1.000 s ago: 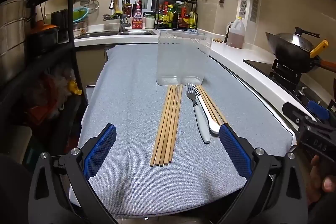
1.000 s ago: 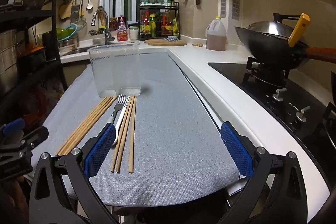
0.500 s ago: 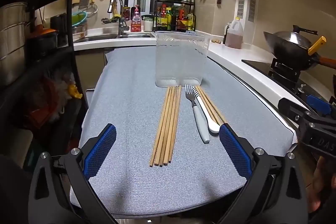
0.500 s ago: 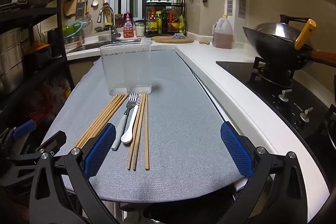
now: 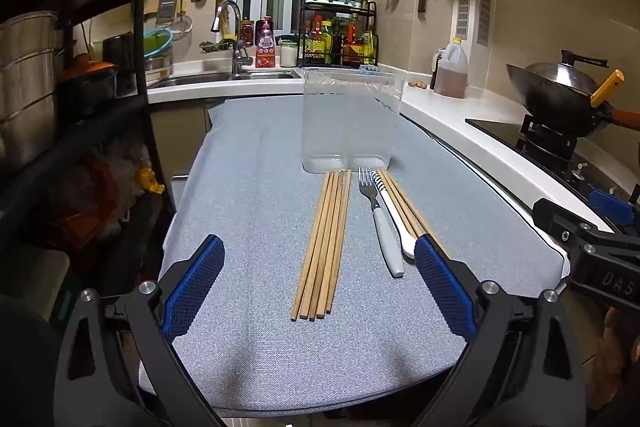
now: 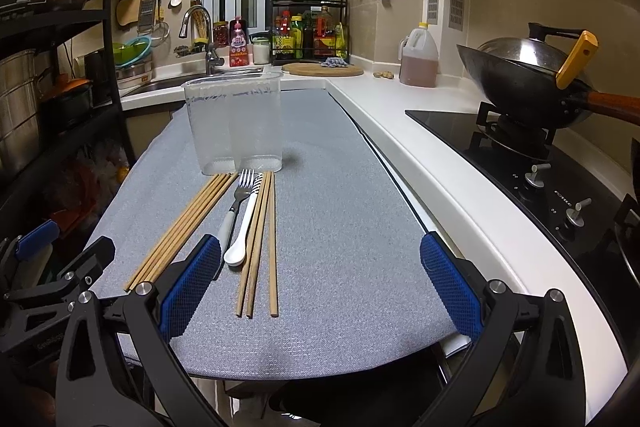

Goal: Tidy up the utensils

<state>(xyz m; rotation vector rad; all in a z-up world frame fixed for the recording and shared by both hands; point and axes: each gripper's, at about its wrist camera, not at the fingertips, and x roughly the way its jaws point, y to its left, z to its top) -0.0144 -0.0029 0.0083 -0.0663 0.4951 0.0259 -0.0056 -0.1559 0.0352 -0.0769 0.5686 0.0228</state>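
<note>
Both of your grippers hover spread wide and empty above the near edge of the grey mat [image 5: 248,187]: the left gripper [image 5: 316,287] sits over the near ends of the larger chopstick bundle [image 5: 324,243], the right gripper [image 6: 320,287] over the smaller chopstick set [image 6: 260,243].

From the left wrist view, everything lies toward 12 o'clock. The clear two-compartment holder [image 5: 350,125] stands upright and looks empty, with the far tips of the chopsticks almost touching its base. At about 1 o'clock lie the fork [image 5: 378,219] and the white spoon [image 5: 394,215], side by side and close against the smaller set.

The chopsticks are light, stiff and round, so they will probably roll or fan apart; pinch the bundle near its middle, across all the sticks at once. The fork's white handle is smooth and likely slippery, so grip it at mid-handle. The spoon may be ceramic, though I can't be sure from here; handle it gently by the stem.
</note>
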